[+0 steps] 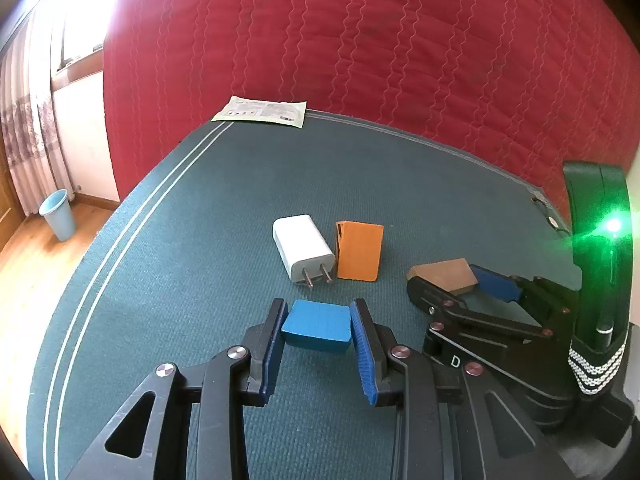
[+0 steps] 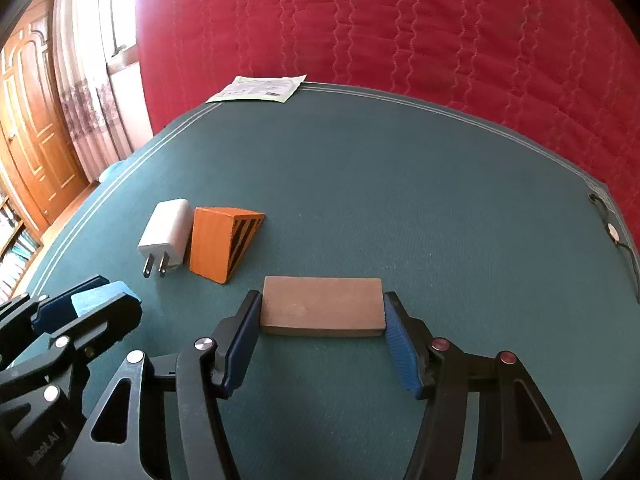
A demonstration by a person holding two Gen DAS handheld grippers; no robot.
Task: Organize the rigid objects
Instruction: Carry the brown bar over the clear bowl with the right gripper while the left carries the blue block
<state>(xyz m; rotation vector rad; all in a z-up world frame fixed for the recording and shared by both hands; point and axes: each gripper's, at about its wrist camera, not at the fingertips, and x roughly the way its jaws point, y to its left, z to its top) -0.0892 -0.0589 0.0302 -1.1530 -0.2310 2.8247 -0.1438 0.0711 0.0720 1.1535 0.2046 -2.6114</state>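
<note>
Your left gripper [image 1: 319,322] pinches the blue rectangular block [image 1: 317,325] low over the teal mat [image 1: 224,200], ready to join the row; your right gripper [image 2: 322,310] brackets the flat brown wooden slab [image 2: 322,306], pads at its 2 ends.

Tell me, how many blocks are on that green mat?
3. A blue block sits clamped in the left tool, a brown block lies between the right tool's fingers, and an orange wedge block rests beside the white charger.
</note>
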